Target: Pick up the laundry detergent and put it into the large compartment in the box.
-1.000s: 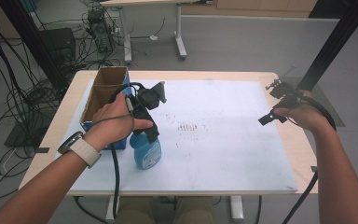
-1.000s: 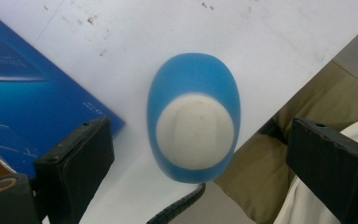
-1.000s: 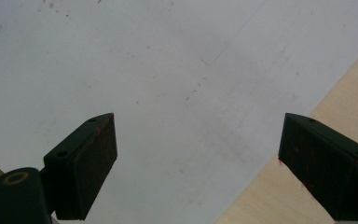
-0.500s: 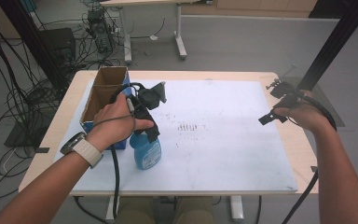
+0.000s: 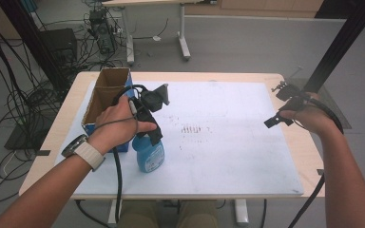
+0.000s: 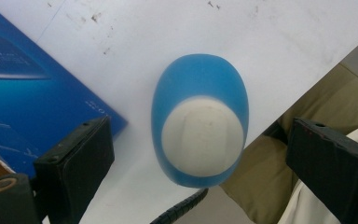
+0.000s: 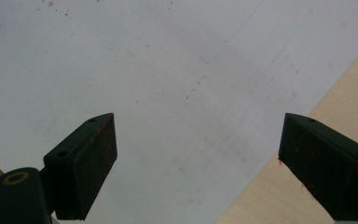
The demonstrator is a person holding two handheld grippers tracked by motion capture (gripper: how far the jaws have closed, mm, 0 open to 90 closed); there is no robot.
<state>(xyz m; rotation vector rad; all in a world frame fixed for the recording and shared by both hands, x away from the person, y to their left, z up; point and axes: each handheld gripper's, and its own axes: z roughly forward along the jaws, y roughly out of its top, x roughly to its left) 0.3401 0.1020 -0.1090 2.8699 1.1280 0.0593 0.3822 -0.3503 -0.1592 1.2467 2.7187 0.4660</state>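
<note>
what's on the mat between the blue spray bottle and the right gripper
No object. In the high view the white mat between the blue spray bottle and the right gripper carries only a patch of small dark marks.

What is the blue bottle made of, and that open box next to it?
The blue bottle looks like plastic: smooth, slightly see-through, with a soft shine. Its white top seems matte plastic too, though that is less sure. The box looks like cardboard: plain brown inside, with thin folded walls and a glossy blue printed outside.
</note>
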